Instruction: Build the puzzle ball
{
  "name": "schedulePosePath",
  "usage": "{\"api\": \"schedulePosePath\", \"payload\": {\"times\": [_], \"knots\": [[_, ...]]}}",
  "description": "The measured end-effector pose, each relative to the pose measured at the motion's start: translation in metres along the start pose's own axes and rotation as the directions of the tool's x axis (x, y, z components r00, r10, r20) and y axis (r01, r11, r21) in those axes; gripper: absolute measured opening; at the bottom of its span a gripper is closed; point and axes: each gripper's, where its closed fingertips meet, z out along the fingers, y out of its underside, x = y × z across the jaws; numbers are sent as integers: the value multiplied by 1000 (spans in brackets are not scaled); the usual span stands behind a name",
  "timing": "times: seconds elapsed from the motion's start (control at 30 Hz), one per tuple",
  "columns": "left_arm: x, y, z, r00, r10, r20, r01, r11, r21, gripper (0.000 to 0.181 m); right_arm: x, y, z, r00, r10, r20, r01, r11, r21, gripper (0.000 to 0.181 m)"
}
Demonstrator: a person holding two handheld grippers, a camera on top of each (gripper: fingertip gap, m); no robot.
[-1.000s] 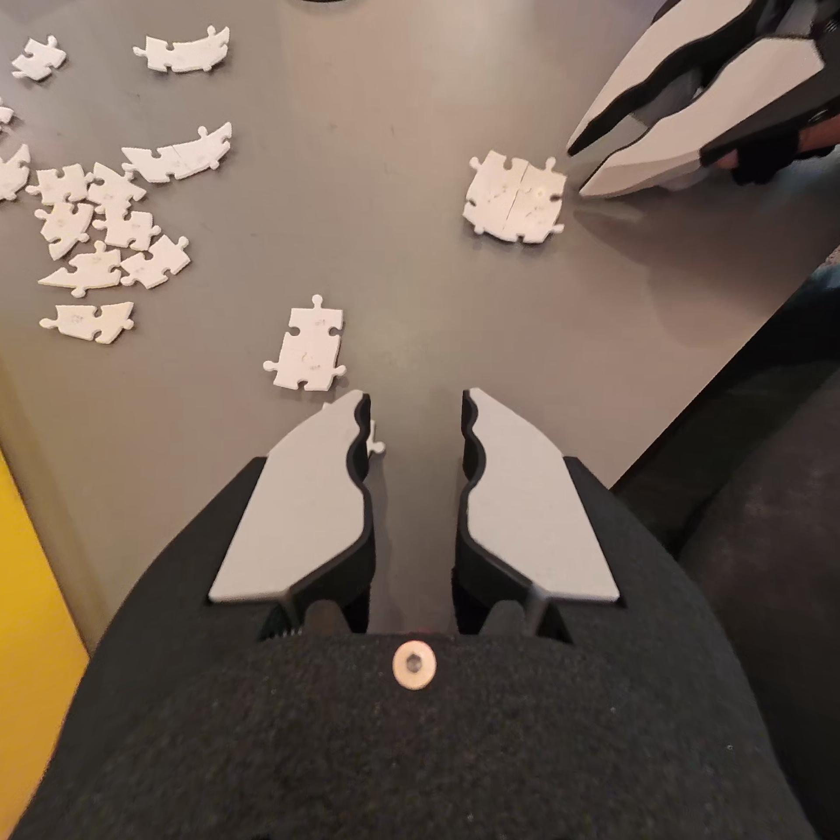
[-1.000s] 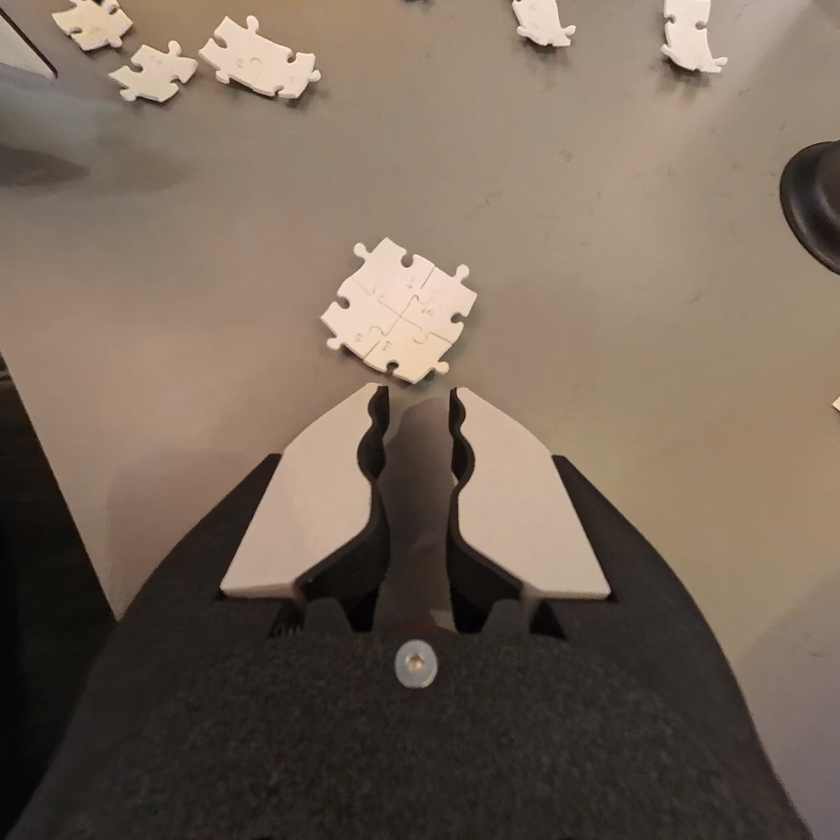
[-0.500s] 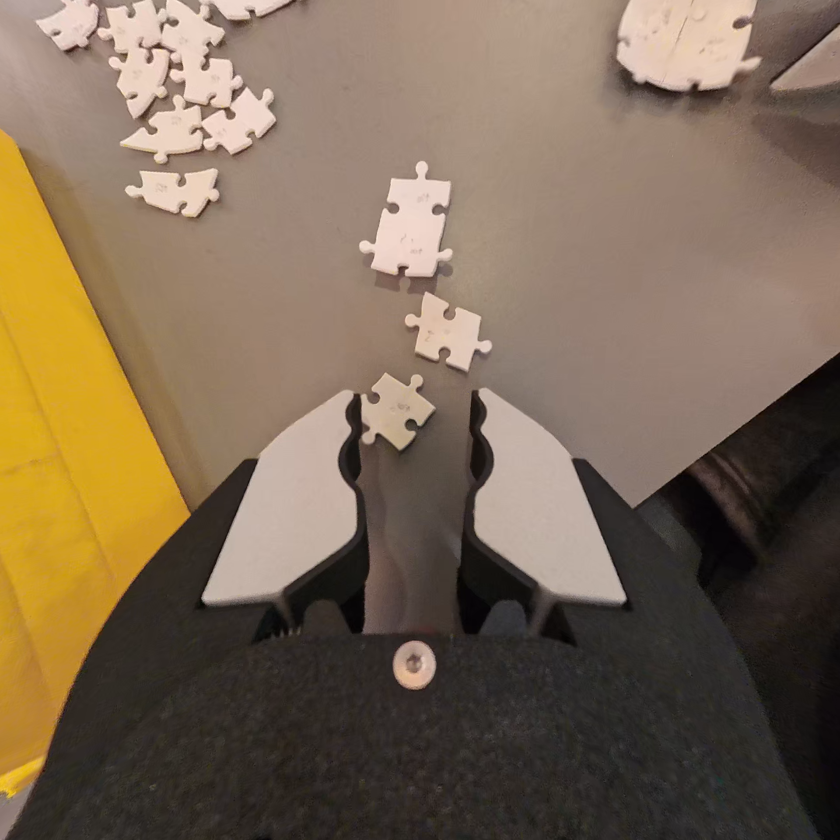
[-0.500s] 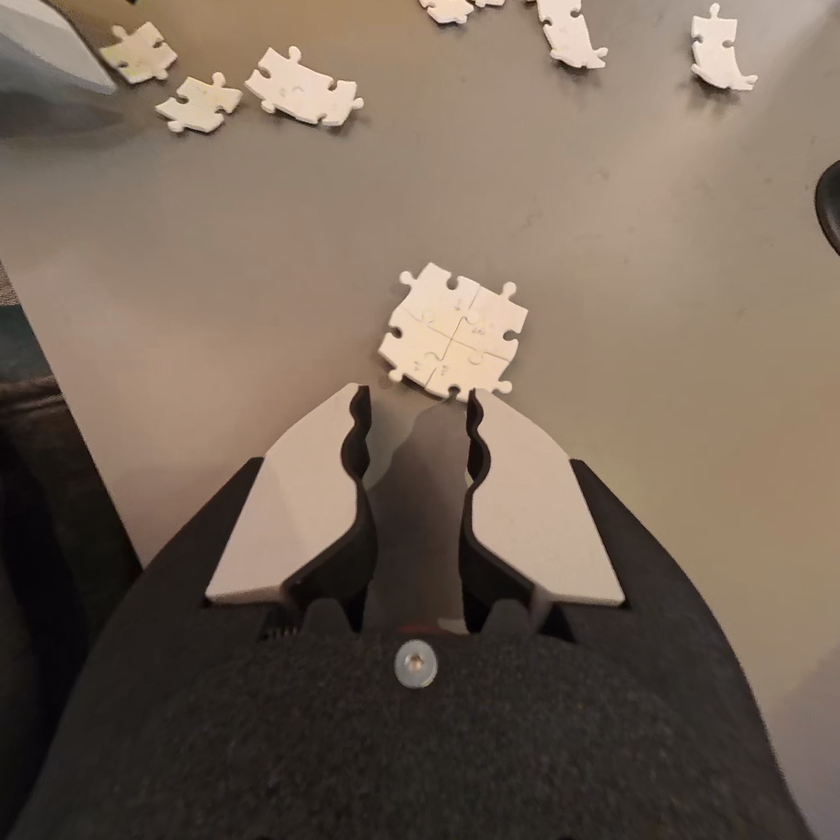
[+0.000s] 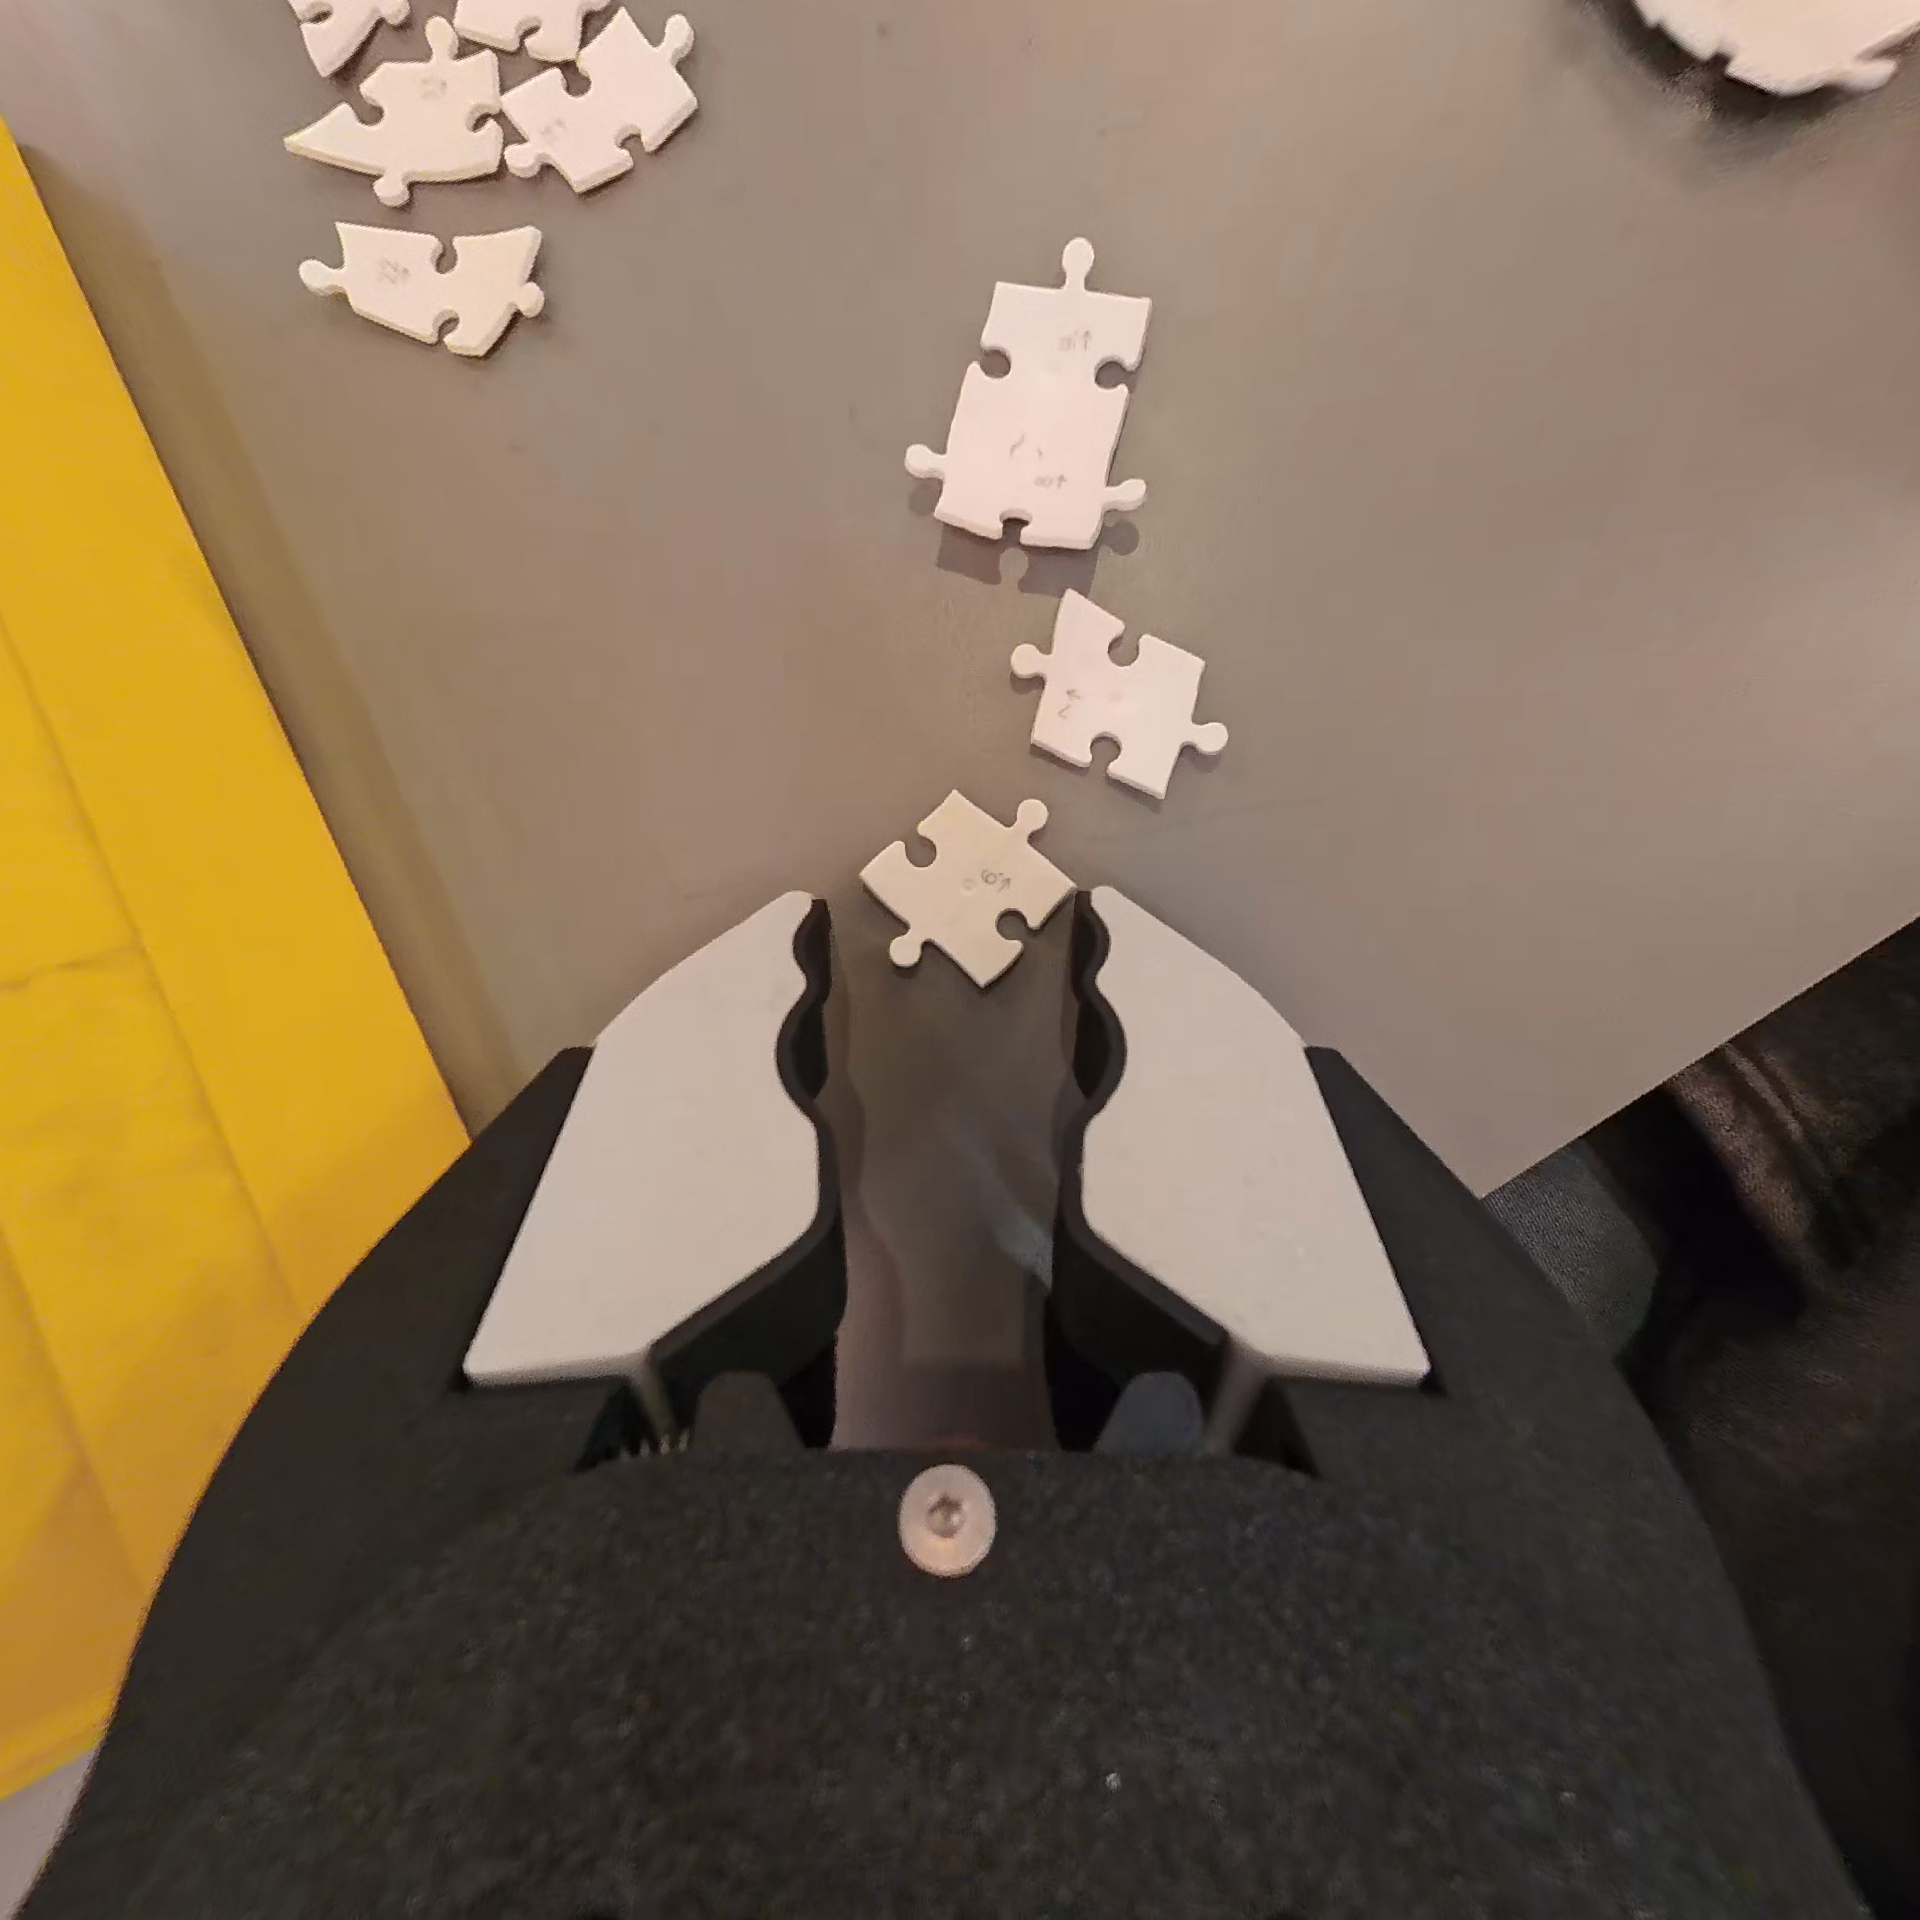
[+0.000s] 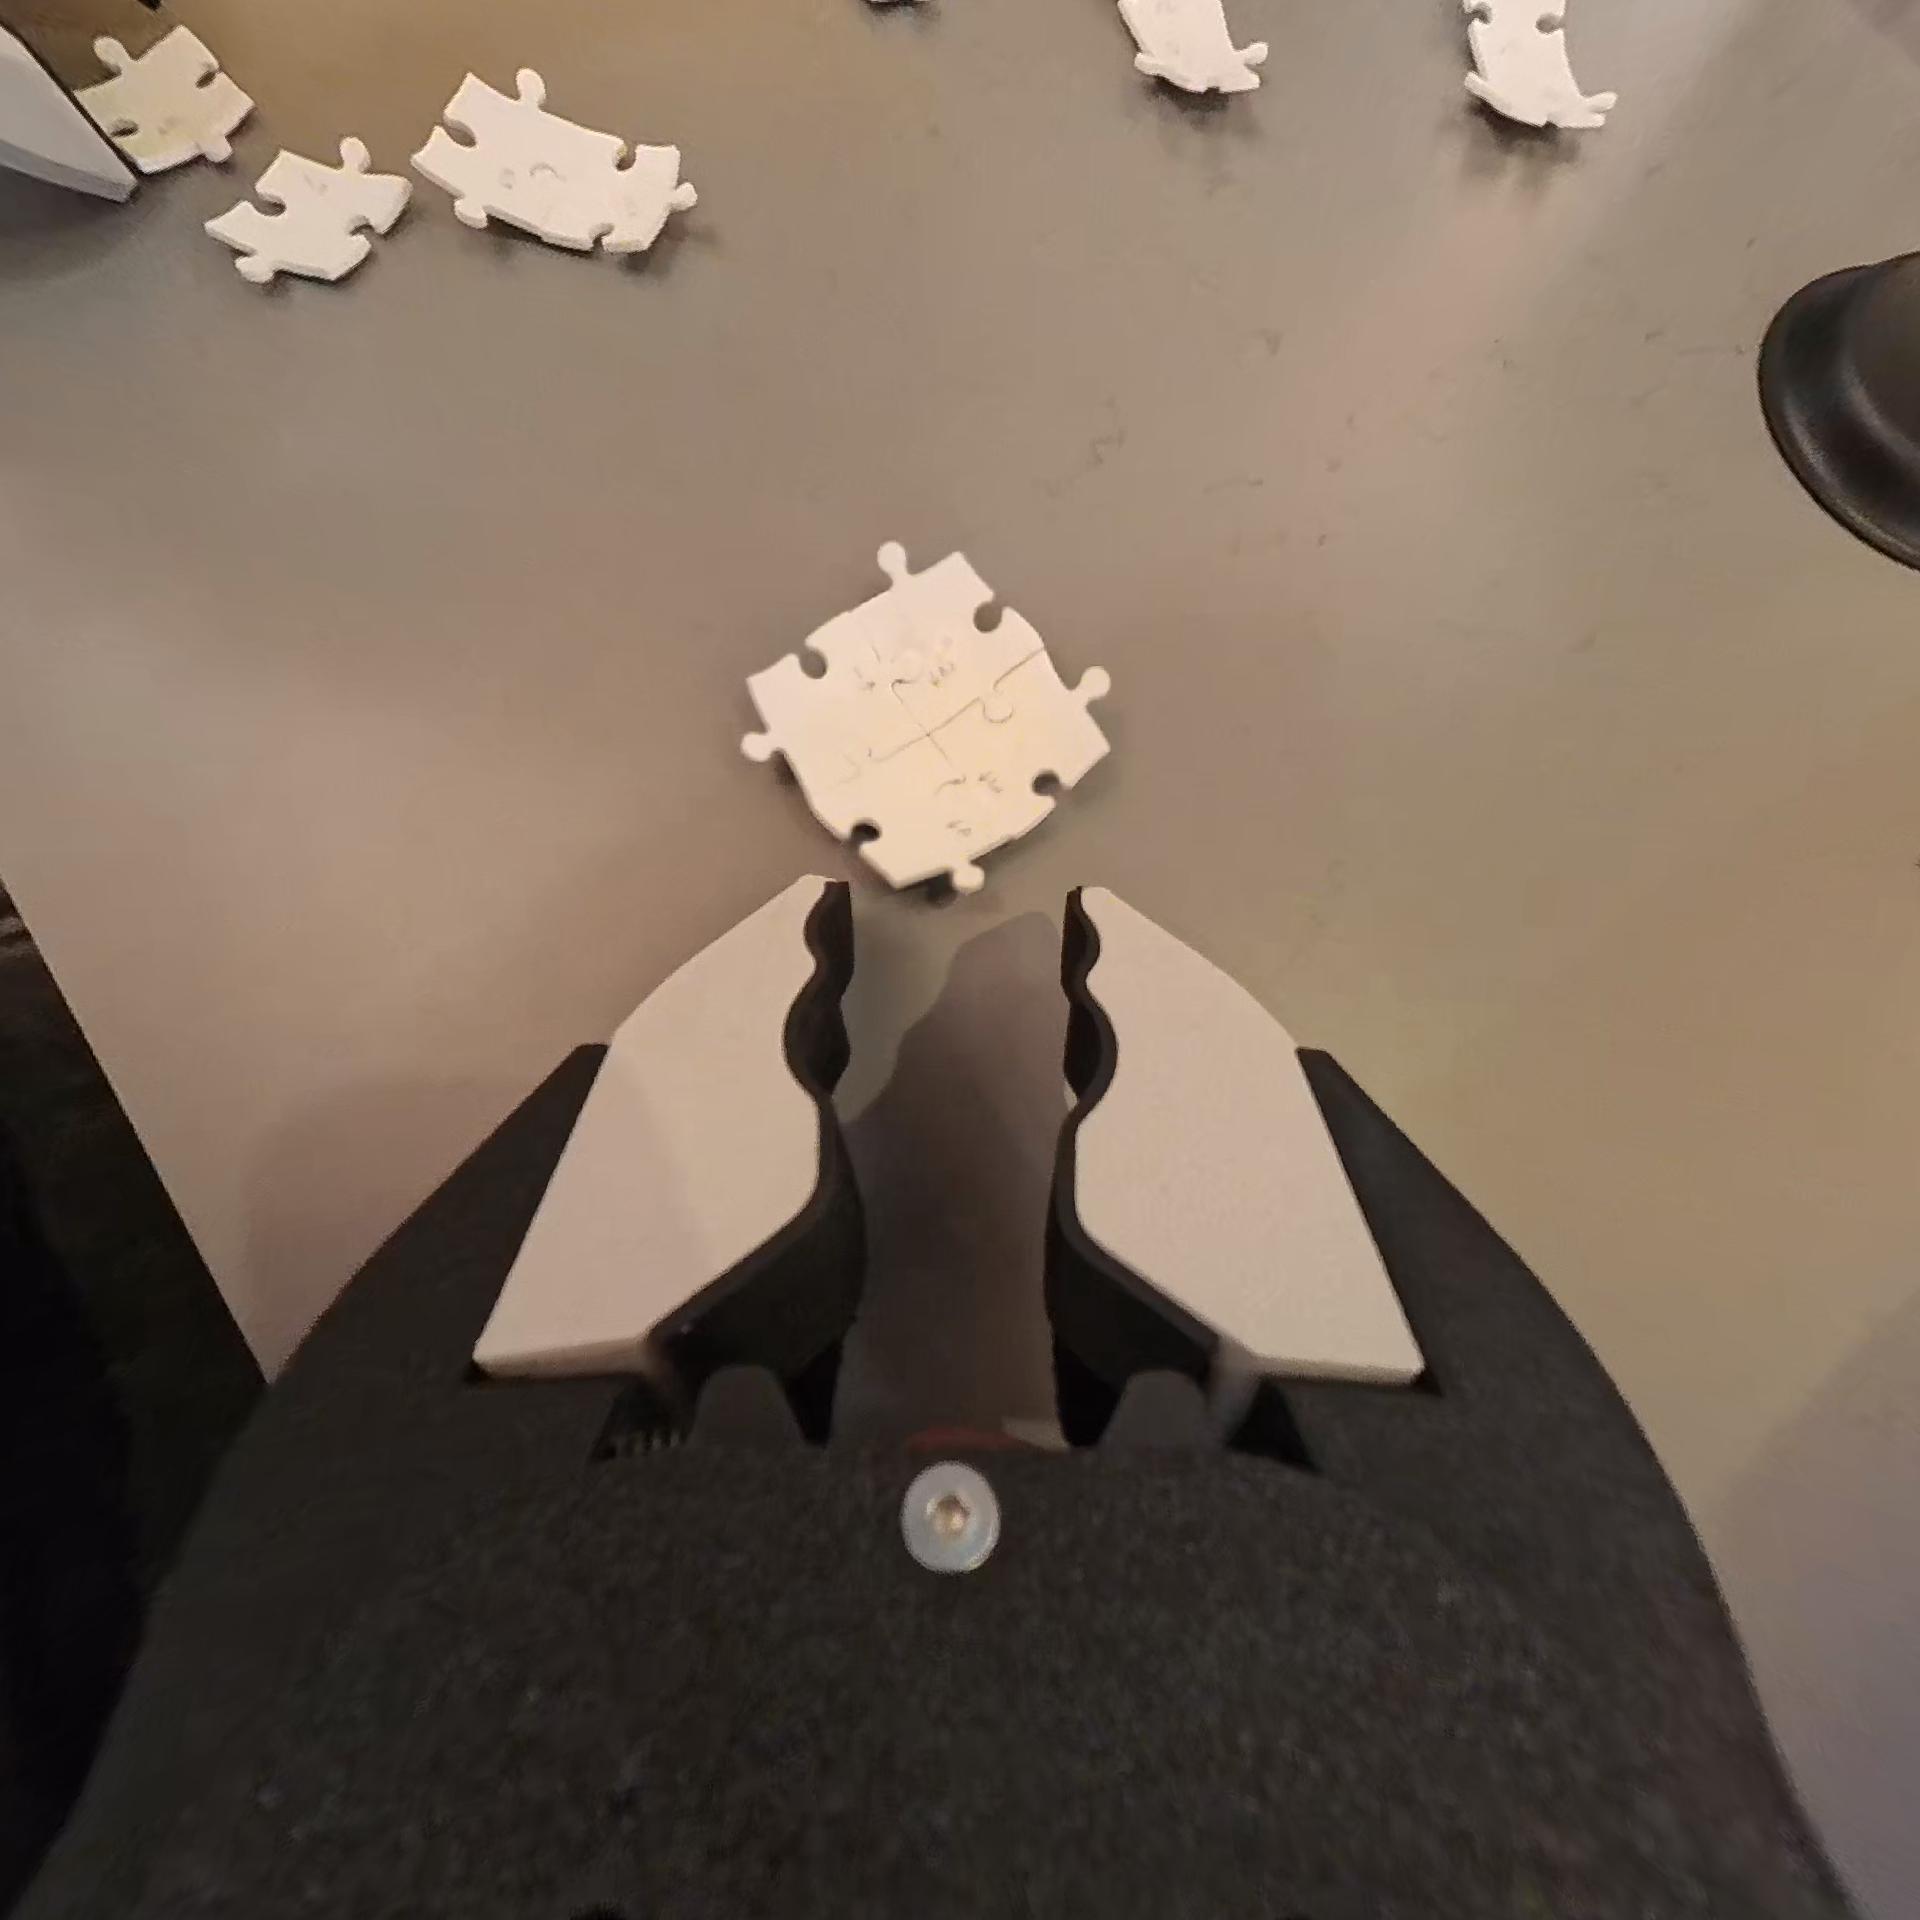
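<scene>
Left gripper gapes empty over a loose piece near the bench's front edge, right gripper wide, empty behind the four-piece patch — flat pieces, could skid off!

White puzzle pieces, grey table, yellow surface beside it, possibly fabric, dark knob

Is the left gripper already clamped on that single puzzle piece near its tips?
No. The left gripper is open, and the single puzzle piece lies flat on the table between its tips, ungripped.
</scene>
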Motion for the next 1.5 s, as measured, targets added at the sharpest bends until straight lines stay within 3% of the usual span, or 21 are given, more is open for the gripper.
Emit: {"api": "schedulePosePath", "payload": {"times": [0.23,0.47,0.6,0.73,0.83,0.93,1.1,1.17,1.3,1.5], "knots": [[5,-12,-10,1000,-13,-21,14,997,72,45,0,-9,-12,999,-7,40,4,998,69,40],[9,-50,-55,989,-50,-136,96,928,359,48,14,-29,-32,997,-83,5,79,967,241,41],[-19,-64,-102,986,-101,-131,157,818,553,55,22,-43,-36,997,-72,1,68,951,301,44],[-67,-52,-131,973,-198,-115,227,760,609,57,32,-43,-41,998,-36,-53,53,932,360,44],[-101,-37,-124,963,-241,-119,267,810,522,56,39,-44,-48,997,29,-65,1,909,417,48],[-146,-31,-112,974,-228,-20,213,872,440,60,51,-38,-48,989,78,-122,-22,914,404,48],[-176,-35,-62,999,-36,-26,40,985,167,58,62,-30,-38,980,131,-147,-70,930,362,46],[-176,-45,-37,995,45,-89,-34,992,125,54,66,-30,-36,978,135,-161,-70,932,356,46],[-165,-47,5,949,72,-306,-69,997,20,51,71,-29,-35,974,173,-149,-111,929,354,46],[-174,-43,26,926,168,-337,-196,979,-53,43,71,-29,-35,973,167,-158,-101,928,358,46]]}}
